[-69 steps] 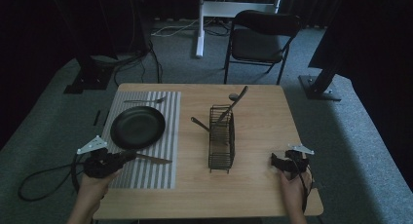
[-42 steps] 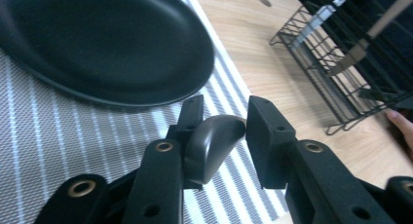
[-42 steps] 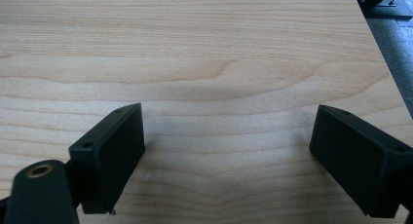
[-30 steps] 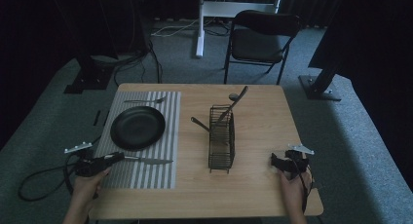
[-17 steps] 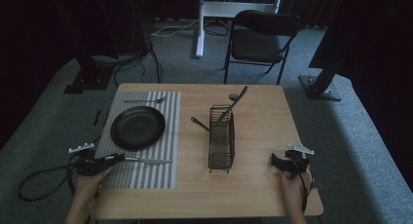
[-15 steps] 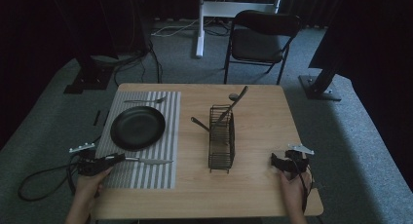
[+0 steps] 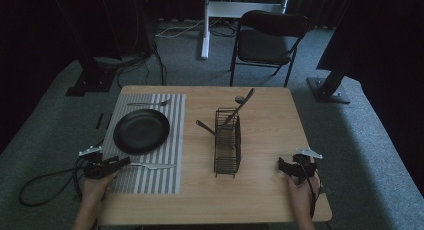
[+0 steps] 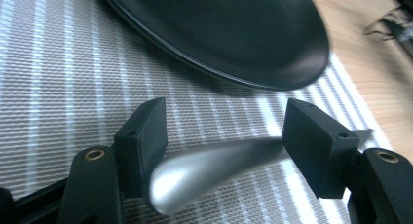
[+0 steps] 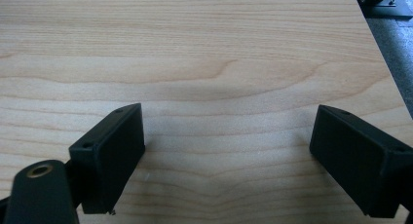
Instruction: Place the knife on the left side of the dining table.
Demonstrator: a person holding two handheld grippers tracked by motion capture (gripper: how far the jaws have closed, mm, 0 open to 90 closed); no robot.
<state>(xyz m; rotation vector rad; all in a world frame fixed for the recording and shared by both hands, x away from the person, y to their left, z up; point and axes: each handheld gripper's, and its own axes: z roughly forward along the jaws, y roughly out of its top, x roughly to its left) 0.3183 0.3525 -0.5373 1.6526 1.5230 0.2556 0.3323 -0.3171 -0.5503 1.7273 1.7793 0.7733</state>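
Just below the black plate [image 7: 141,131], on the striped placemat [image 7: 170,177], lies the knife [image 7: 152,165], its rounded metal handle end sitting between the left gripper [image 7: 119,163]'s jaws. In the left gripper view that handle [image 8: 214,168] is flat on the mat with the pads standing off it (the one on the picture's left may just brush it, hard to say), so nothing is clamping it now. Those jaws have just been opening, and against the earlier high views the left hand has come down from above the mat's edge to table level. My read: that is a release, the knife set down alongside the plate.

Above the plate, at the mat's top edge, a fork [image 7: 148,103] is already laid. To the plate's right stands the wire cutlery basket [image 7: 227,146] with two utensils leaning out of it, so more place-setting likely remains.

Far right of the plate, beyond the basket, the right gripper [image 7: 282,164] rests on the bare wooden table [image 9: 204,53], jaws spread wide and empty, where it was in the earlier views.
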